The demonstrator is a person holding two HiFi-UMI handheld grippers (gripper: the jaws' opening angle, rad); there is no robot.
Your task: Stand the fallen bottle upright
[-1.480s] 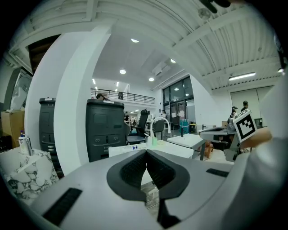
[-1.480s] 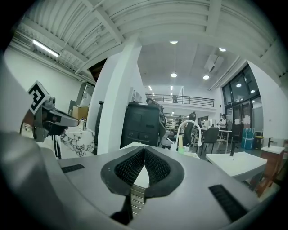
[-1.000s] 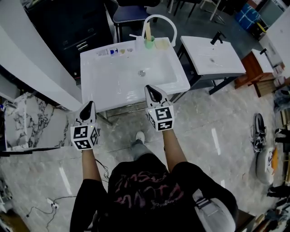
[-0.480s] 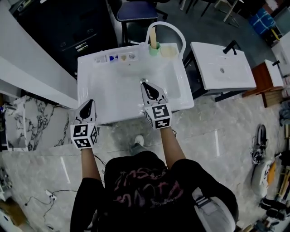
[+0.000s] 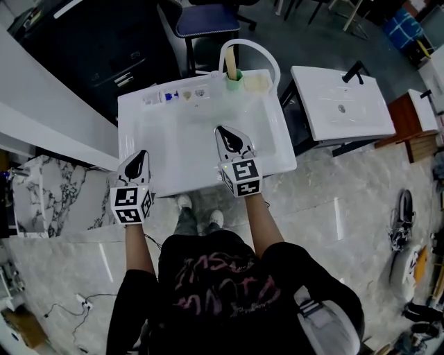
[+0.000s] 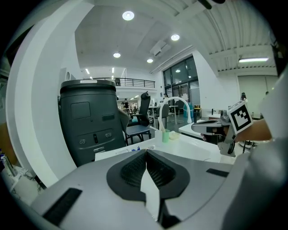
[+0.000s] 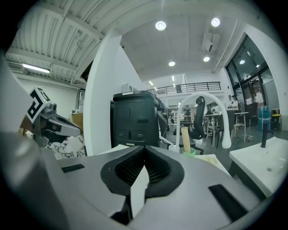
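Small items, one a clear bottle lying on its side, rest on the back ledge of a white sink; which is the task's bottle I cannot tell for sure. In the left gripper view they show as a low row. My left gripper is shut and empty, just off the sink's front left corner. My right gripper is shut and empty too, and hovers over the basin. Both are well short of the ledge. Each gripper view shows its own jaws closed on nothing: left gripper, right gripper.
A green cup with a stick in it and a pale sponge sit by the white arched tap. A second basin stands to the right, with a black cabinet and a chair behind and a marble slab to the left.
The person has stepped up to the sink. Both grippers moved forward with them; the right one went from the front rim to over the basin. Both stayed shut.
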